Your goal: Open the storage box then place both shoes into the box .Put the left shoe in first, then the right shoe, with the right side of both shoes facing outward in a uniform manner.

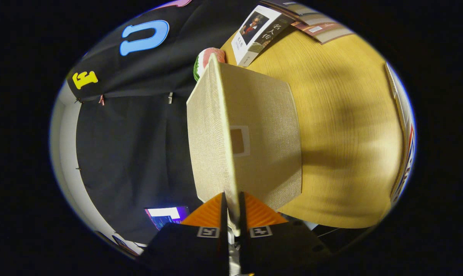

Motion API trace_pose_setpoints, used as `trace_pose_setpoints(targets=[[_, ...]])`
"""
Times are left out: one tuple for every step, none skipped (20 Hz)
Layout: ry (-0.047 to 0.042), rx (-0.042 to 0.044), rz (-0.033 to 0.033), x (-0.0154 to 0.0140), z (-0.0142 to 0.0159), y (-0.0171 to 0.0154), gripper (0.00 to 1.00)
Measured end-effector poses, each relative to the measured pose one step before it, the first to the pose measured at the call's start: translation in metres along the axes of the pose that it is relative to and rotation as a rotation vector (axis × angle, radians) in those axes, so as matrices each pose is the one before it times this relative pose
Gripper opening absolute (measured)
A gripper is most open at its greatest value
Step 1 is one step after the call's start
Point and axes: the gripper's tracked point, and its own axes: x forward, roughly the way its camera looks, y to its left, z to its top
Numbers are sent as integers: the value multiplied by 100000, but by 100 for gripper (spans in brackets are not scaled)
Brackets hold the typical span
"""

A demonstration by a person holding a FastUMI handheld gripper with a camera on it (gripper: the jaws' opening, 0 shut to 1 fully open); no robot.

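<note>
Pinching box lid [254, 126], tool [231, 209] closed.

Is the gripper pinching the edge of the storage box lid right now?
Yes, the gripper has both fingers closed on the thin edge of the beige fabric lid, which runs ahead of them above the wooden table.

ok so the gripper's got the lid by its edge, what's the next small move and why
Probably keep swinging the lid further open. The gripper is shut on the lid's edge, and the lid stands raised edge-on ahead of the fingers over the wooden table. The box opening can't be seen, and no shoe can go in until it is clear.
</note>
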Motion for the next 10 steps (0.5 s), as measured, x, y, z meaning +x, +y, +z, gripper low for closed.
trace_pose_setpoints(targets=[[984, -107, 748, -548, -105, 159, 10], [-274, -1265, 347, 3, -21, 38, 10], [-66, -570, -101, -48, -60, 134, 10], [-46, 139, -304, -54, -77, 44, 10], [-266, -34, 510, -231, -52, 312, 10], [-373, -515, 179, -199, 6, 371, 9], [-59, -256, 786, -270, -151, 513, 7], [-230, 859, 2185, -329, -92, 917, 7], [-368, 1509, 2717, -328, -58, 1286, 5], [-749, 734, 2056, -215, 47, 1193, 5]])
